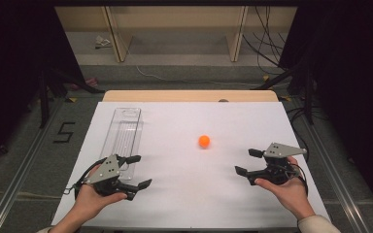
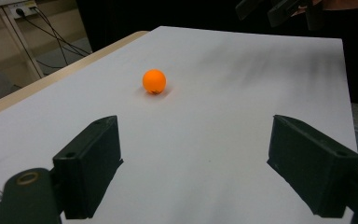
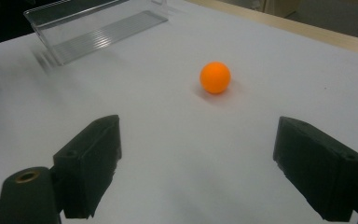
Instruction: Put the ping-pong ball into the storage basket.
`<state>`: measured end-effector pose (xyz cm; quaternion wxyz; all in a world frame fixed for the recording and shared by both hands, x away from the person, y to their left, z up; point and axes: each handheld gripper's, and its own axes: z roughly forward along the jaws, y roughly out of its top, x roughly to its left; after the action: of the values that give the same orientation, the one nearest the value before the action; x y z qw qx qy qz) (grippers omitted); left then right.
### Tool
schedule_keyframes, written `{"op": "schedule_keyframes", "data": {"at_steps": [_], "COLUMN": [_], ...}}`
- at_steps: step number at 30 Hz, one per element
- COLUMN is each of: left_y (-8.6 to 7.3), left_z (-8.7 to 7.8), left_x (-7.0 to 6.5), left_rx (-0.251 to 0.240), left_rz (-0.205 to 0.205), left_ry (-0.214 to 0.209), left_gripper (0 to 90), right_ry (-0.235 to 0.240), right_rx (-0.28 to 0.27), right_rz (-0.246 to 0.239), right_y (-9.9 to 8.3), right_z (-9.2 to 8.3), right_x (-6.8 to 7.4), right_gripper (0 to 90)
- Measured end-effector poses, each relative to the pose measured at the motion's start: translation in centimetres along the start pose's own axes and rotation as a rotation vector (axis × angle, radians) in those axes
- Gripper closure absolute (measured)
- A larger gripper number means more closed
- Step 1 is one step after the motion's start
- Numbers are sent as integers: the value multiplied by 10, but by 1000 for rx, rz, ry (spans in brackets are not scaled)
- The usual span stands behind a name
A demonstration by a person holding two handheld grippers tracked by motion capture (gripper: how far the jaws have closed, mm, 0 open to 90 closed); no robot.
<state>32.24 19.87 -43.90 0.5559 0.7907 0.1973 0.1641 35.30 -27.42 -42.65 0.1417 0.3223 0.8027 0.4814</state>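
Both tongs, left and right, gape (gripping nothing); orange ball lies outside the clear tray.

Left hand holds left gripper low at near-left, jaws wide apart pointing inward; right hand holds right gripper at near-right, jaws likewise spread.

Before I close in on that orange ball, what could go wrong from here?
1. The ball sits loose on the smooth white table, so a glancing touch from one gripper could send it rolling, perhaps off an edge.
2. The clear tray lies right beside the left gripper; swinging that way may knock it.
3. Both grippers, left and right, face the ball and could collide if they advance together.
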Motion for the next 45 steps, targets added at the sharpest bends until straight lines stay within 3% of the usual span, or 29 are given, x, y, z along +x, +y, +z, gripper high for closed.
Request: {"op": "schedule_keyframes", "data": {"at_steps": [13,45], "left_y": [0,1], "left_z": [0,0], "left_x": [0,-2], "left_rx": [-3,-1], "left_rz": [3,11], "left_ry": [-2,-17], "left_gripper": [165,165], "right_ry": [-3,-17], "right_rx": [6,7], "right_rz": [-3,-16], "right_y": [1,21], "right_z": [4,41], "right_x": [-2,-4], "right_gripper": [161,162]}}
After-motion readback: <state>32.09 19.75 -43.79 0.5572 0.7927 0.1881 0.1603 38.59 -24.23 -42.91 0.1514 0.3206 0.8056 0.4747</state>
